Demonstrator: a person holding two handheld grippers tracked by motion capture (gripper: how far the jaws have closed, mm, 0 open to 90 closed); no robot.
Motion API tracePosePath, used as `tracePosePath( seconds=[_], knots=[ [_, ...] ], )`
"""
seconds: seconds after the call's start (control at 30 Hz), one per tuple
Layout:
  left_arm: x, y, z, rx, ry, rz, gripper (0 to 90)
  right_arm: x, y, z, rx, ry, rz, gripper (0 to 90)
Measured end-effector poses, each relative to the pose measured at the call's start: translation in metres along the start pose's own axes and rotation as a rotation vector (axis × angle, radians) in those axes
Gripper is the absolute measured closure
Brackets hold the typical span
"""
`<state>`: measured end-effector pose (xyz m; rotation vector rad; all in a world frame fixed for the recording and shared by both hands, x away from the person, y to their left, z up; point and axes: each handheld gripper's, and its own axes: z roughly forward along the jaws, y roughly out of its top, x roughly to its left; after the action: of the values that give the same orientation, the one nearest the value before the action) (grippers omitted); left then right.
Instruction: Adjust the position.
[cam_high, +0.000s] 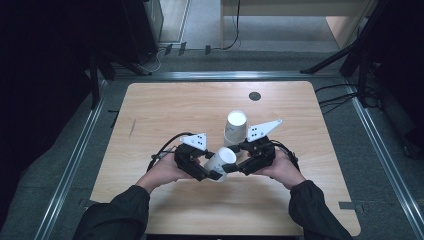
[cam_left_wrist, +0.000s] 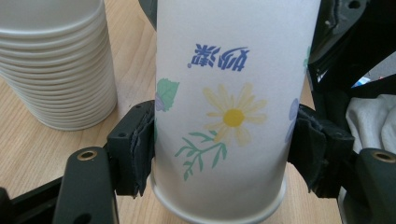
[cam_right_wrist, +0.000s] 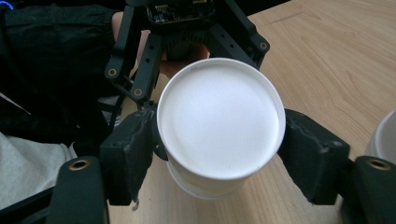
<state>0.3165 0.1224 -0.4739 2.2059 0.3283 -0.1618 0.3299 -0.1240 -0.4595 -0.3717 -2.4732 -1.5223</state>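
Note:
A white paper cup (cam_high: 221, 161) with a printed yellow flower (cam_left_wrist: 233, 116) is held on its side above the table between both hands. My left gripper (cam_high: 211, 171) is shut on it, and its black pads (cam_left_wrist: 140, 149) press the cup's wall on both sides. My right gripper (cam_high: 240, 161) faces the cup's flat white bottom (cam_right_wrist: 219, 116). Its jaws flank that end closely and look slack, so I read it as open. A stack of white paper cups (cam_high: 235, 127) stands upside down just behind the grippers.
The wooden table (cam_high: 165, 110) has a dark round hole (cam_high: 254, 96) near its far edge. The cup stack (cam_left_wrist: 56, 70) stands close to the left of the held cup, and its edge (cam_right_wrist: 384, 137) shows at the right.

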Motion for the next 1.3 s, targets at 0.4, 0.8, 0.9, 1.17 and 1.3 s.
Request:
tracePosePath(
  seconds=[0.4,0.8,0.9,1.17,1.3],
  knots=[
    [-0.001,0.015,-0.028,0.035,0.038,0.015,29.8,0.002,-0.005,-0.016,0.026,-0.100,0.000,26.2],
    [0.010,0.047,-0.047,0.153,0.054,0.027,29.7,0.007,-0.013,-0.022,0.047,-0.149,-0.001,27.5],
    [0.007,0.043,-0.043,0.209,0.064,0.052,29.7,0.008,-0.013,-0.021,0.045,-0.149,0.000,27.6],
    [-0.002,0.029,-0.029,0.299,0.069,0.052,29.4,0.020,-0.023,-0.026,0.049,-0.163,-0.025,28.2],
    [-0.005,0.031,-0.022,0.332,0.057,0.060,29.2,0.019,-0.024,-0.025,0.045,-0.169,-0.017,28.2]
  ],
)
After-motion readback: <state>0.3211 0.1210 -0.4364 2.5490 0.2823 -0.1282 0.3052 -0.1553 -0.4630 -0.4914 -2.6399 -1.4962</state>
